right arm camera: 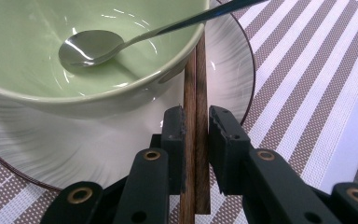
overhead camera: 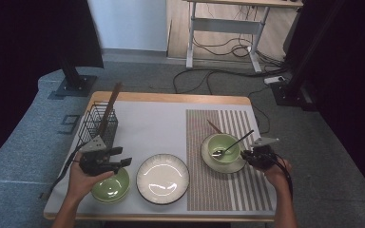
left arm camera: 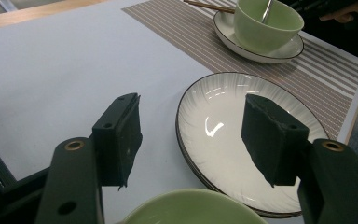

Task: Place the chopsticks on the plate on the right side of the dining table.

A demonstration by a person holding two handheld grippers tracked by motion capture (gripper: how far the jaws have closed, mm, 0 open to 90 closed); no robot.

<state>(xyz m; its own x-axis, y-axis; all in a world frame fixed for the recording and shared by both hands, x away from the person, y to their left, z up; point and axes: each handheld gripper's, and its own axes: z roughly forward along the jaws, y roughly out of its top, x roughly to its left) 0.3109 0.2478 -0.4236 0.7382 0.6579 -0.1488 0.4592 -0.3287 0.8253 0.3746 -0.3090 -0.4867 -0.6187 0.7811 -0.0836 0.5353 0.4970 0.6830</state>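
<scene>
Chopsticks (right arm camera: 196, 130) pinched between the right tongs (right arm camera: 196, 126) in the right gripper view, two brown sticks side by side, running from the jaws up past the rim of a green bowl (right arm camera: 51, 56). Spoon (right arm camera: 91, 46) lying inside that bowl, handle leaning out over the rim toward the right. Bowl seated on a white saucer (right arm camera: 228, 60), saucer on a striped placemat (right arm camera: 307, 84).

From the high view: right tongs (overhead camera: 253, 156) held just right of the bowl (overhead camera: 223, 147) on the right part of the table (overhead camera: 142, 118), spoon handle (overhead camera: 240, 138) slanting up toward the far right, a brown stick tip (overhead camera: 214, 126) poking out on the far side of the saucer. Left tongs (overhead camera: 123, 156) hovering over a second green bowl (overhead camera: 111, 187) at the near left. White plate (overhead camera: 162, 178) near the middle, wire basket (overhead camera: 97, 123) at the far left holding a tall brown utensil.

Through the left gripper view: left tongs (left arm camera: 191, 140) spread wide, nothing between the jaws. White plate (left arm camera: 242, 140) beyond them, rim of the near green bowl (left arm camera: 196, 207) at the bottom, far bowl and saucer (left arm camera: 265, 23) on the striped placemat at the top right.
</scene>
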